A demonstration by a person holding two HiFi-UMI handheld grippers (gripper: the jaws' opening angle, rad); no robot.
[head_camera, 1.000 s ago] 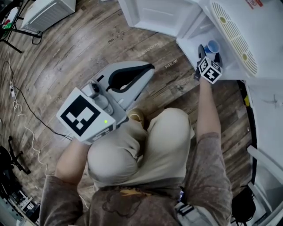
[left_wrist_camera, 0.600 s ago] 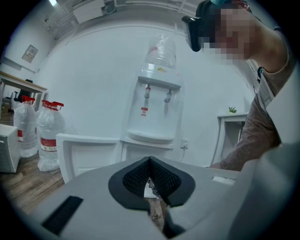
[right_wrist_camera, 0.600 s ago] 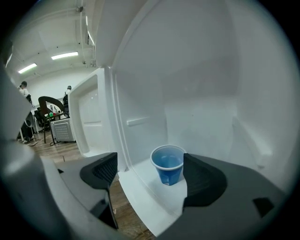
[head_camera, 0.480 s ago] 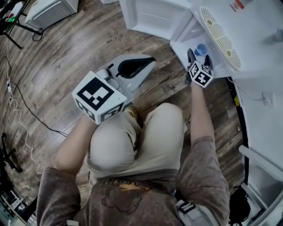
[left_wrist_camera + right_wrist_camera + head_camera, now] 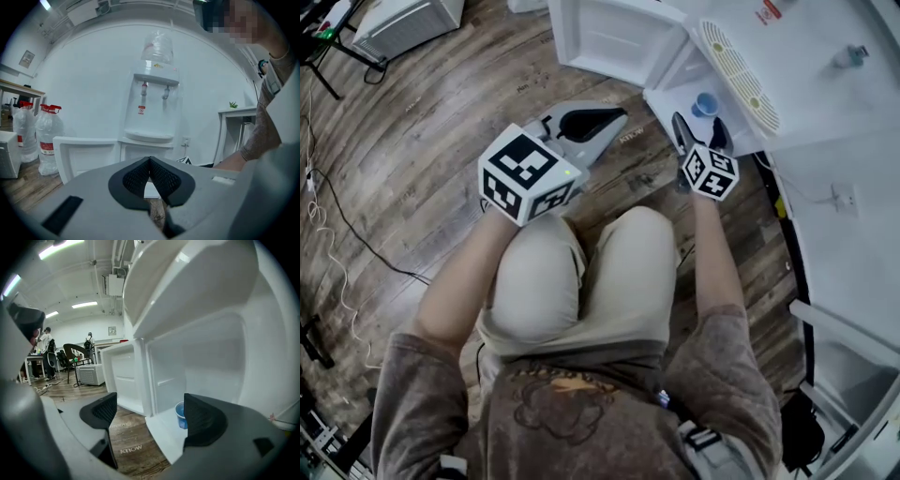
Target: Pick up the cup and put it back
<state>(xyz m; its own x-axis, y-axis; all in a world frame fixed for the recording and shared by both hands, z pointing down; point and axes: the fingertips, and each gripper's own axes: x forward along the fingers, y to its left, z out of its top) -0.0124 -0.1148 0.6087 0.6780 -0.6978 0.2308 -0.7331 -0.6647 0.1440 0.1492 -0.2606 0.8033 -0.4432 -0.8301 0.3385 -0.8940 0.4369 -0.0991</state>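
Note:
A small blue cup stands upright on the floor of the white cabinet under the water dispenser. In the right gripper view the cup shows just inside the cabinet, ahead of the right pad. My right gripper is open and empty, its tips short of the cup. My left gripper hangs over the wooden floor to the left of the cabinet. Its jaws are shut with nothing between them.
The cabinet door stands swung open to the left. The water dispenser rises above it, with water bottles at the left. A white appliance and cables lie on the floor. The person's knees fill the middle.
My right gripper has drawn back from around the cup towards the person and risen; the cup stays on the cabinet floor. The head view has shifted; the left gripper stays shut.

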